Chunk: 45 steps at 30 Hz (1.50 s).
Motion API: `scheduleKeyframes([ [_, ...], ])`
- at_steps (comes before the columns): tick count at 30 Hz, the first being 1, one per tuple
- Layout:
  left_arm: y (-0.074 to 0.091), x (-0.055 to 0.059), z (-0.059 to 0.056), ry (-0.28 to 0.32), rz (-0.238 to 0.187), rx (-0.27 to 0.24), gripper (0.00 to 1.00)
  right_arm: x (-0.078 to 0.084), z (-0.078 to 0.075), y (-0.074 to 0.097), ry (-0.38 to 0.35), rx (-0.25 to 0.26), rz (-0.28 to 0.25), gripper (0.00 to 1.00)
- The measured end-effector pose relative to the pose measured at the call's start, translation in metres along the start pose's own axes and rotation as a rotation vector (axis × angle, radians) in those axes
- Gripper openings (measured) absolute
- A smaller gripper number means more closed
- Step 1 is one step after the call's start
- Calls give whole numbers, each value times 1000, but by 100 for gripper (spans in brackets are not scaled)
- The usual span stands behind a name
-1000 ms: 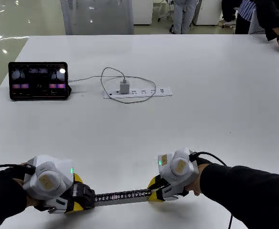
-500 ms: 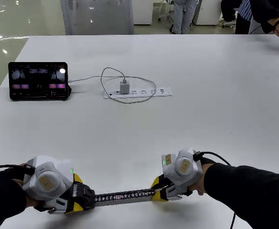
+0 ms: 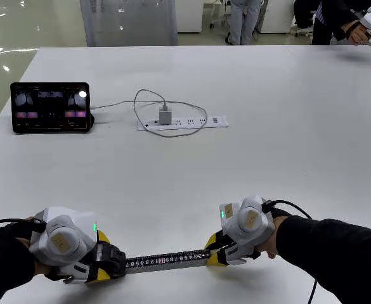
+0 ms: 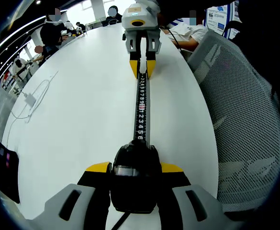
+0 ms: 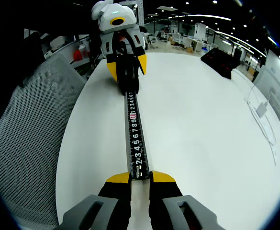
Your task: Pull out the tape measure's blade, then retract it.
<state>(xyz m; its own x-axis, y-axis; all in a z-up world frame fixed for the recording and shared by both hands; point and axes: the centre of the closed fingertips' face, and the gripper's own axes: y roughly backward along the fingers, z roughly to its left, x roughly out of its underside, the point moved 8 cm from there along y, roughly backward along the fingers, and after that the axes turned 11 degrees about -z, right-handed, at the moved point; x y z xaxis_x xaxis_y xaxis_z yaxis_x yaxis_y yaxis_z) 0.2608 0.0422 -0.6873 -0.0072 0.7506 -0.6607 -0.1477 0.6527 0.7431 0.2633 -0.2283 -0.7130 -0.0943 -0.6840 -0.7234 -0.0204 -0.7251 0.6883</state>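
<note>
— White tabletop [image 3: 267, 126], broad and glossy, spreads across the head view. What stands on it?

— At the far left, a black tablet [image 3: 50, 106], propped up with its screen lit. To its right lies a white power strip [image 3: 191, 121] with a charger [image 3: 165, 115] plugged in and a cable [image 3: 172, 135] looping around it.

— And the grippers?

— Both are at the near edge, well apart. The left gripper [image 3: 106, 261] has its yellow-tipped jaws clamped on the black tape measure case [image 4: 132, 175], one jaw on each side. The right gripper [image 5: 140, 178] pinches the end of the blade [image 5: 135, 139] between closed jaws.

— Where does the tape lie?

— The case is at the near left of the table. The blade runs straight from it to the right gripper, numbers facing up, low over the surface. I can't tell whether it touches.

— Anything smaller?

— A red mark [image 5: 133, 116] among the printed numbers, roughly midway along the blade.
</note>
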Motion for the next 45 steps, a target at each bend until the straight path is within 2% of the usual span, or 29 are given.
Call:
scheduleKeyframes([
  [45,0,1,0,-1,0,-2,32,17,-1,18,-13,17,11,9],
])
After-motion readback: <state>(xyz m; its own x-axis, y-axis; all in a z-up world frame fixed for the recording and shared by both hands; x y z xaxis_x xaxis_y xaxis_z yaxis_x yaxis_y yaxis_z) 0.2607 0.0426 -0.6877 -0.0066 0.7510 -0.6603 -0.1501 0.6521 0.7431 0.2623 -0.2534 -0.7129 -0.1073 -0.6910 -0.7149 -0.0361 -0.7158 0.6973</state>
